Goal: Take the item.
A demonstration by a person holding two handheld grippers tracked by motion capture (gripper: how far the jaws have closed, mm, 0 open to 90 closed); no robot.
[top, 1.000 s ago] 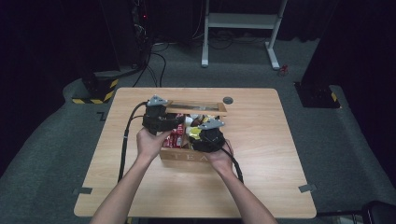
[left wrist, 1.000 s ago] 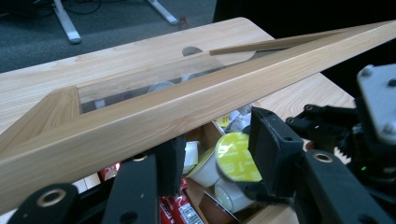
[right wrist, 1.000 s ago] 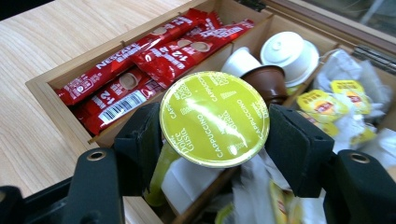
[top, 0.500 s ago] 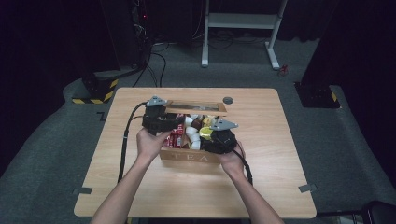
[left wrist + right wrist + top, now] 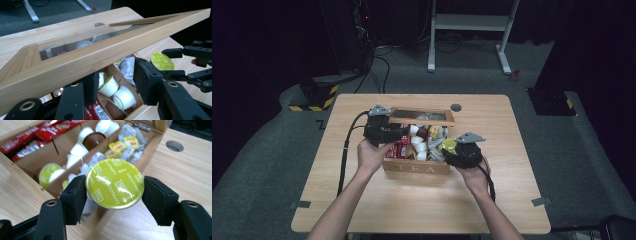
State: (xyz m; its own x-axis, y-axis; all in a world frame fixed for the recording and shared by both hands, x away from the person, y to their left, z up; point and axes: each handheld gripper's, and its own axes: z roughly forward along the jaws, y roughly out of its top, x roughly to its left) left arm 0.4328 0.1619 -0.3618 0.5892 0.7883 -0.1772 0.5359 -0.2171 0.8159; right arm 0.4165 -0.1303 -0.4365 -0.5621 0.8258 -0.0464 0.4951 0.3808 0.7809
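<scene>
Gripping a yellow-green capsule [image 5: 115, 183] by its sides at frame centre over the tea box [image 5: 416, 167] edge, right gripper [image 5: 113, 192] clamped on it, left gripper [image 5: 113, 86] jaws apart beneath the raised lid [image 5: 100, 53], lower frame.

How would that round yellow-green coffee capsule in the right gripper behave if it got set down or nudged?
The capsule looks small and probably light. Its glossy foil top suggests the rim may be slippery between the right gripper pads. Being round, it could roll if laid on its side on the table; the foil probably dents easily.
</scene>
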